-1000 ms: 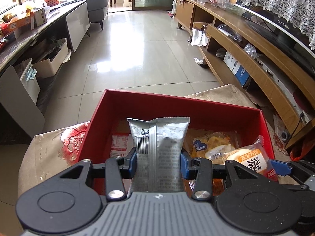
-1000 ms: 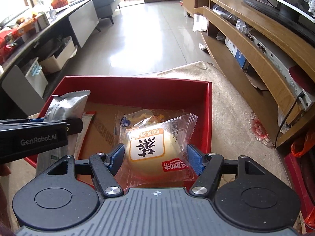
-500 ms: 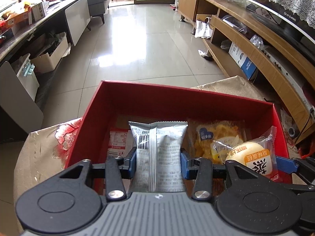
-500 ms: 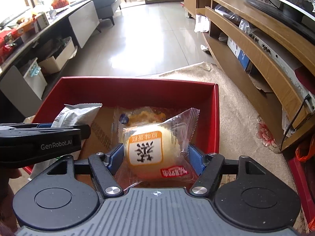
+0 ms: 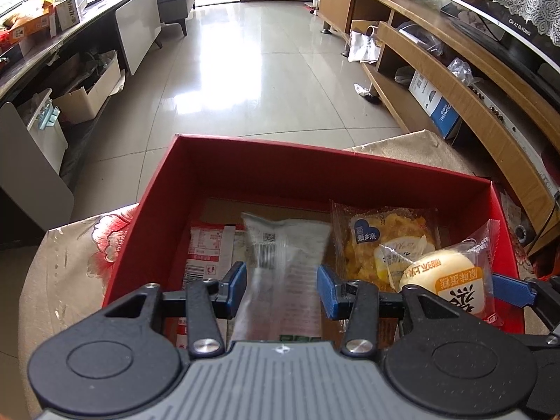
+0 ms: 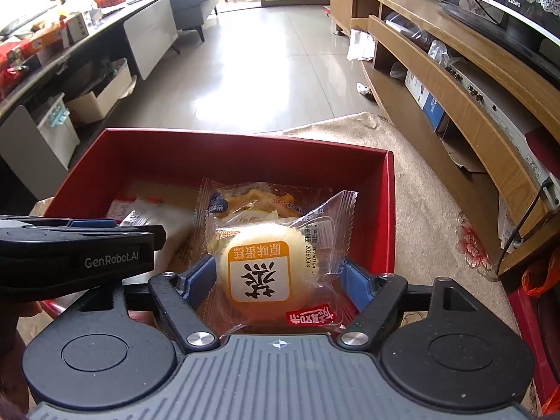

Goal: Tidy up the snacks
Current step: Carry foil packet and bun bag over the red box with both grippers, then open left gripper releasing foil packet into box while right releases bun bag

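While its blue pads press the sides of a crinkly silver foil packet [image 5: 285,266], the left gripper [image 5: 281,288] holds it narrowly over the red cardboard box [image 5: 315,171]. Its jaws opening wide, the right gripper [image 6: 280,281] flanks a round yellow cake [image 6: 259,266] in clear plastic, which lies at the box's right side on another clear-wrapped pastry [image 6: 252,199].

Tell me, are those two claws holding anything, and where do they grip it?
The left gripper pinches a silver snack packet by its side edges. The right gripper is opening around a wrapped cake; its pads no longer press it.
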Tool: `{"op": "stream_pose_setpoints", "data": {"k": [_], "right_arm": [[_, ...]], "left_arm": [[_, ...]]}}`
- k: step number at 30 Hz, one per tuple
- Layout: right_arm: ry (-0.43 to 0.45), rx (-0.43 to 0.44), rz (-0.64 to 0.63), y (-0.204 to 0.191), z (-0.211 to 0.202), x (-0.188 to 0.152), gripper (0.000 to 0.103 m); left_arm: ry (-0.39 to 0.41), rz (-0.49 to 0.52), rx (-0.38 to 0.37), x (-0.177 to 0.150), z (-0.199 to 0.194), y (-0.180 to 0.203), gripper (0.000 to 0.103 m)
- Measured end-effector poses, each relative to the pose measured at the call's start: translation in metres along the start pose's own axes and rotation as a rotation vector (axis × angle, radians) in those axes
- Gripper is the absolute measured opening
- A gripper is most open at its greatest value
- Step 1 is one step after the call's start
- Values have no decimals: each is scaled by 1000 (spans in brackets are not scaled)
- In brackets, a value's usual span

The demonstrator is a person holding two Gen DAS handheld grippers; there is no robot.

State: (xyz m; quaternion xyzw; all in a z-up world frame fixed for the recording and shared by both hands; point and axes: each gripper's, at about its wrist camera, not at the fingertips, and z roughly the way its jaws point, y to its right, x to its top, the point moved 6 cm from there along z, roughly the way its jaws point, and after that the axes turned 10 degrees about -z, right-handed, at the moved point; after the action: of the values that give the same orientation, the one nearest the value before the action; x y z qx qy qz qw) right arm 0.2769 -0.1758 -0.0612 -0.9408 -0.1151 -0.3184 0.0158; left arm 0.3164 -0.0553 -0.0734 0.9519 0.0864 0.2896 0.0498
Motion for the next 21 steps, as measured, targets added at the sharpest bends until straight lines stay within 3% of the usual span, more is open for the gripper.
{"op": "stream_pose_setpoints", "data": {"k": [21], "right_arm": [[33, -35, -35, -3, -26, 5, 87]], "left_arm": [[31, -17, -15, -3, -32, -6, 48]]}}
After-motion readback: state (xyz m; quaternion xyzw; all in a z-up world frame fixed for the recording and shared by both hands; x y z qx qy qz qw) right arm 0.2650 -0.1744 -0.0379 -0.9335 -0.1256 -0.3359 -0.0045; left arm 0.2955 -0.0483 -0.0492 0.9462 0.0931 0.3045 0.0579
